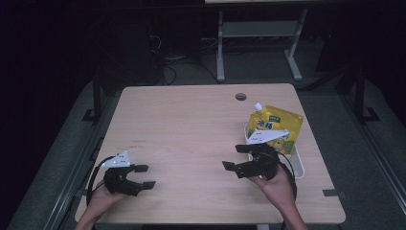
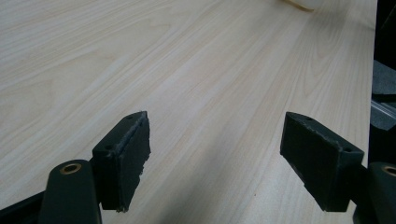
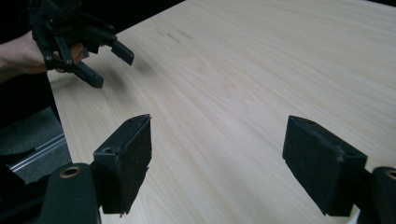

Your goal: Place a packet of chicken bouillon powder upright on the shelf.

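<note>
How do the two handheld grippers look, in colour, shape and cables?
Both the left gripper and the right gripper are black open frames with two flat, block-shaped jaws. Each carries a pale three-cornered plate on top and trails a black cable. In the gripper views the pads look dark and rough-edged, with a brass-coloured ring below. No sleeves are visible.

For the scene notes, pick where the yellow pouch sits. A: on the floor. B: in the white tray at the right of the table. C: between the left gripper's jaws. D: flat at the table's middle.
B: the high view shows the yellow pouch resting in the white tray near the table's right edge, just beyond the right gripper.
</note>
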